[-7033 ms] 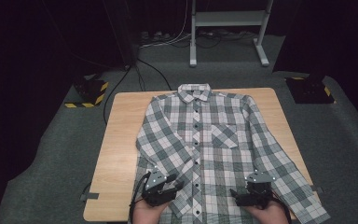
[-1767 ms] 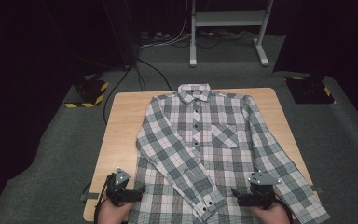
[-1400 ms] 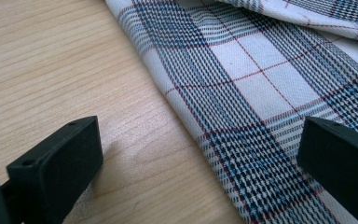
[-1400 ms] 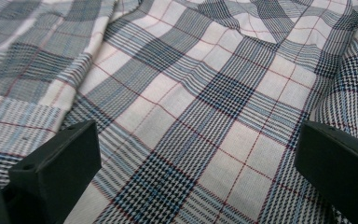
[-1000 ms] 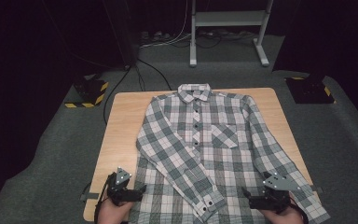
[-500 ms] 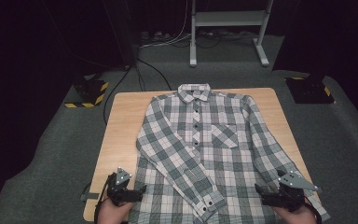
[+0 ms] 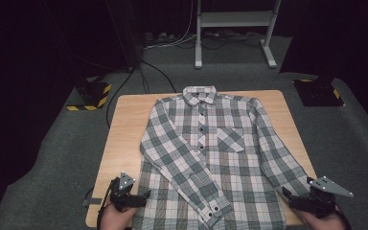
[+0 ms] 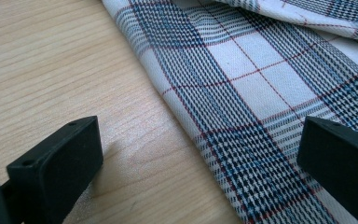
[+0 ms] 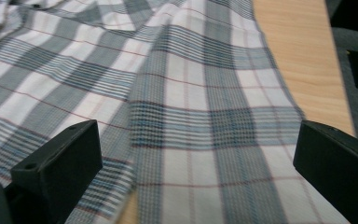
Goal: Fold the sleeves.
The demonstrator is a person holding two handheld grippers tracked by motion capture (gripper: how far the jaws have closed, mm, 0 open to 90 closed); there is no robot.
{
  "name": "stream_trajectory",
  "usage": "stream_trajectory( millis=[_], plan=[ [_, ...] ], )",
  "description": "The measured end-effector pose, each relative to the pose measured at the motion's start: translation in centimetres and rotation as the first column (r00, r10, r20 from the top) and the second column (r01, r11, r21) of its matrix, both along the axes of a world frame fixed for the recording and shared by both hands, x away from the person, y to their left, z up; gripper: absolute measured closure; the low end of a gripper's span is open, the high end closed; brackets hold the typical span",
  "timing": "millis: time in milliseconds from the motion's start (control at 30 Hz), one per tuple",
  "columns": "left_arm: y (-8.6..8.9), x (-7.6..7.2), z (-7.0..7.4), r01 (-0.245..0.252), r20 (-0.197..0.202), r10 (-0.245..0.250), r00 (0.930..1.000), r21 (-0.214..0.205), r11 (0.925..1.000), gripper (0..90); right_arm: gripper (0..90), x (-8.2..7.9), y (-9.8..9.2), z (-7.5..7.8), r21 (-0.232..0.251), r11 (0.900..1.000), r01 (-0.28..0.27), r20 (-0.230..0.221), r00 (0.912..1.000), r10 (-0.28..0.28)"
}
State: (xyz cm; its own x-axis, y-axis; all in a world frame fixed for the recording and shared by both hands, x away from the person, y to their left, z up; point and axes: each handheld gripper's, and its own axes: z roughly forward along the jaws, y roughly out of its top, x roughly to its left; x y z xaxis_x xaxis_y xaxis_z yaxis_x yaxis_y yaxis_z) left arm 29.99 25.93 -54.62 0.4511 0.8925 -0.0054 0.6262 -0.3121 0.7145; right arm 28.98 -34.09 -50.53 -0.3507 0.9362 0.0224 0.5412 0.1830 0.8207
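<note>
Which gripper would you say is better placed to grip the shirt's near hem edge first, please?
Probably the left gripper: its open jaws already straddle the shirt edge on the table. The right gripper is open over the fabric's middle.

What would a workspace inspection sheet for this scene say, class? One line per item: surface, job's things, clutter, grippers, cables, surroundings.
Surface: light wooden table, bare at its left.
Job's things: grey-and-white plaid button-up shirt, spread flat, collar at the far edge, one sleeve folded across the front.
Clutter: nothing seen.
Grippers: left gripper at the shirt's near left edge, jaws open; right gripper at the near right, jaws open.
Cables: black cables on the floor beyond.
Surroundings: grey carpet, white metal stand.
</note>
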Motion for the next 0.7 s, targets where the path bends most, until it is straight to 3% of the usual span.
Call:
stream_trajectory(
  millis=[300, 467, 700],
  plan=[
    [0.0, 0.0, 0.0, -0.001, 0.000, 0.001, 1.0000, 0.000, 1.0000, 0.3, 4.3, -0.1, -2.7, -0.5, 0.016, 0.9970, 0.075, -0.023, 0.9969, -0.075],
    [0.0, 0.0, 0.0, -0.002, 0.001, 0.002, 1.0000, 0.000, 1.0000, 0.3, 14.9, -0.1, -3.7, -1.2, 0.027, 0.9921, 0.123, -0.052, 0.9913, -0.121],
    [0.0, 0.0, 0.0, -0.003, 0.001, 0.003, 1.0000, 0.000, 1.0000, 0.3, 29.7, 0.1, -4.1, -2.4, -0.022, 0.9842, 0.176, -0.094, 0.9797, -0.177]
  ],
)
